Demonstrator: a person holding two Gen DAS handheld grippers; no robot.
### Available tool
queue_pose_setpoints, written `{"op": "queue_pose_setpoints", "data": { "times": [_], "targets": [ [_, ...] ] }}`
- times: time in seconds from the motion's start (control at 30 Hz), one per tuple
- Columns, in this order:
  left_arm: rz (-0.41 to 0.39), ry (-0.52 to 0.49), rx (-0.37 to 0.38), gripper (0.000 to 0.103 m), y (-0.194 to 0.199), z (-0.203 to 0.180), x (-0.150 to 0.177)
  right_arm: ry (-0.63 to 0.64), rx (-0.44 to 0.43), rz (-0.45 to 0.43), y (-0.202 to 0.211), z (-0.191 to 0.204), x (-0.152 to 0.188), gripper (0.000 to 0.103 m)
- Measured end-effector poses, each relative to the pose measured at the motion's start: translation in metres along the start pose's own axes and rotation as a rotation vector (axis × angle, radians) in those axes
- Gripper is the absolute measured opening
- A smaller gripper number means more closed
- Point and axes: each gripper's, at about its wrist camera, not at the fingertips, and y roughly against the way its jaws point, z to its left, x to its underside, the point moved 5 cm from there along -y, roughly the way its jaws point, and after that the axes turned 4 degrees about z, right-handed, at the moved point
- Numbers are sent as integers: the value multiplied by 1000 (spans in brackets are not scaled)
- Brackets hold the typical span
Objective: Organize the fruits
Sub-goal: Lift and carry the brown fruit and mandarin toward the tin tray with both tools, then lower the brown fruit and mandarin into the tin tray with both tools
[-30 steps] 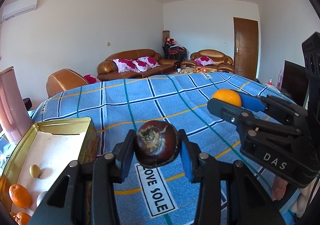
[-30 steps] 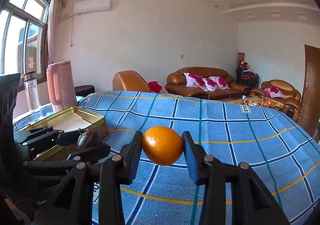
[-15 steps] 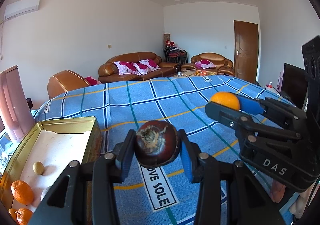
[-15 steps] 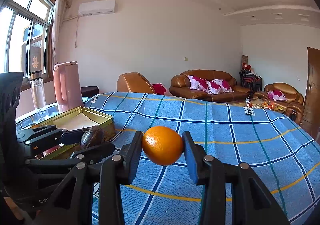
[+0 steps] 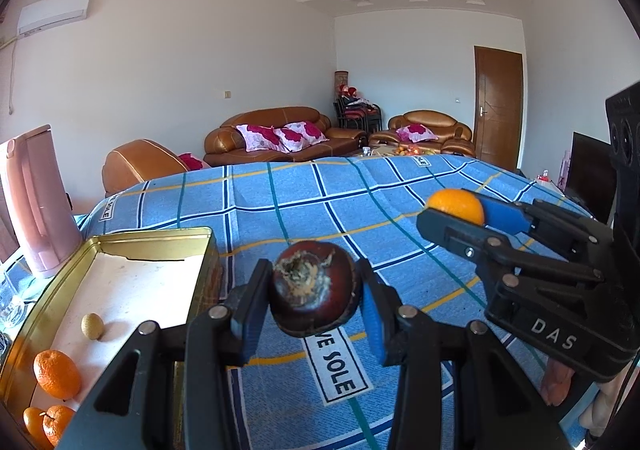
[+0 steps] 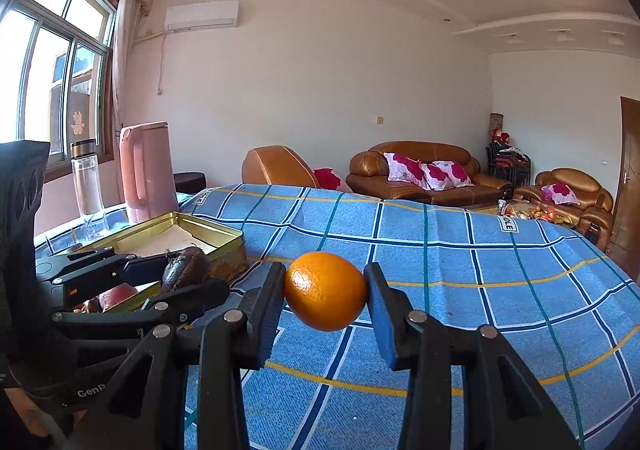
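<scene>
Left gripper (image 5: pixel 314 300): clamped on dark brown fruit (image 5: pixel 314 290), pinched between both pads, above blue checked cloth (image 5: pixel 280 210). Right gripper (image 6: pixel 326 298): clamped on orange (image 6: pixel 326 291), centred between pads. Gold tin (image 5: pixel 152 238) left of left jaws.

Blue checked tablecloth (image 5: pixel 304 210), pink jug (image 6: pixel 148 170) (beside a clear bottle (image 6: pixel 88 186)), brown sofa (image 5: pixel 280 136), wooden door (image 5: pixel 498 106)

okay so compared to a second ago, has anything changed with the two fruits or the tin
Barely anything. The view has drifted slightly, so the gold tin shows a little more of its inside, but nothing was picked up or let go. The left gripper still clamps the dark purple fruit, the right gripper still clamps the orange, and the fruits in the tin lie as before.
</scene>
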Motion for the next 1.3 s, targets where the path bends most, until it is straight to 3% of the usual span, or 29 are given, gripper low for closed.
{"op": "queue_pose_setpoints", "data": {
  "times": [1.3],
  "targets": [
    [-30, 80, -82, 44, 37, 62, 17, 75, -115, 35, -16, 74, -1, 42]
  ]
}}
